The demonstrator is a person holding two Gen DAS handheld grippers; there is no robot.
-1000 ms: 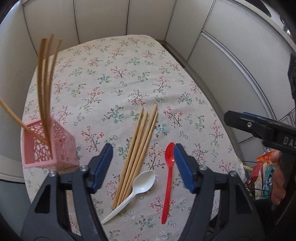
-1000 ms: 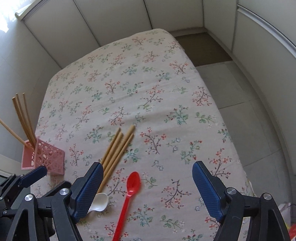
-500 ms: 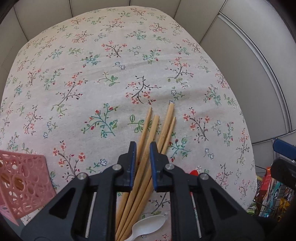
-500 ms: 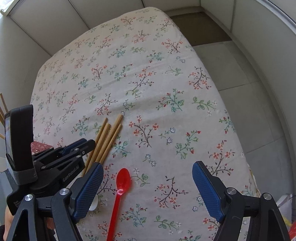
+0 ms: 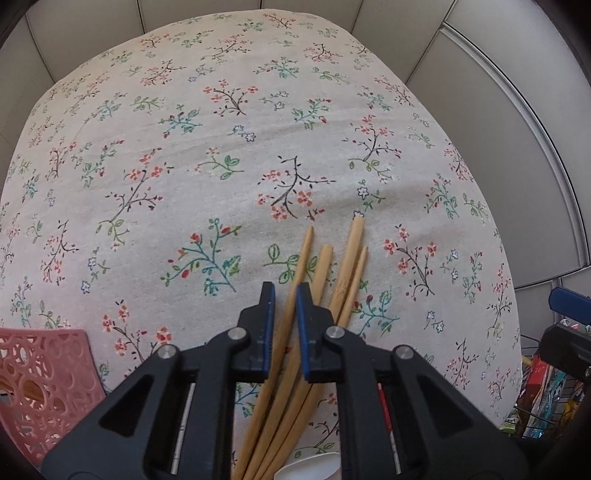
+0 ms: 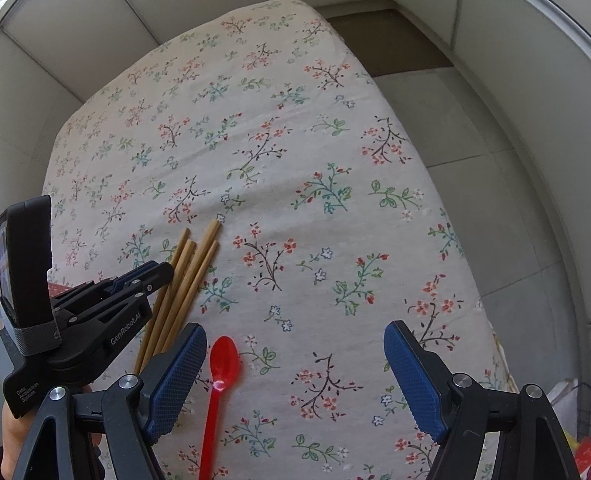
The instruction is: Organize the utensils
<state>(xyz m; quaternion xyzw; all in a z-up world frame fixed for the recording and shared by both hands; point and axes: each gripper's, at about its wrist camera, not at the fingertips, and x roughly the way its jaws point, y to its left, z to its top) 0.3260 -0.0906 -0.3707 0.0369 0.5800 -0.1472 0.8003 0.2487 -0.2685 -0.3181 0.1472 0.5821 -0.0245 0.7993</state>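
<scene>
A floral tablecloth [image 5: 229, 122] is covering the whole tabletop [image 6: 280, 155], its pale ground printed with small red blossoms, green leaves and dark twigs. Plain off-white wall panels [image 5: 110, 33] are running behind the far edge and curving round the right side, with thin seams dividing them. Beside the tabletop, a floor of large grey tiles [image 6: 480, 122] is showing, with a darker brown strip [image 6: 388, 40] lying against the wall. Soft daylight is falling evenly across the cloth. At the lower right edge, a wire rack [image 5: 539, 417] is holding colourful packets, too blurred to read
</scene>
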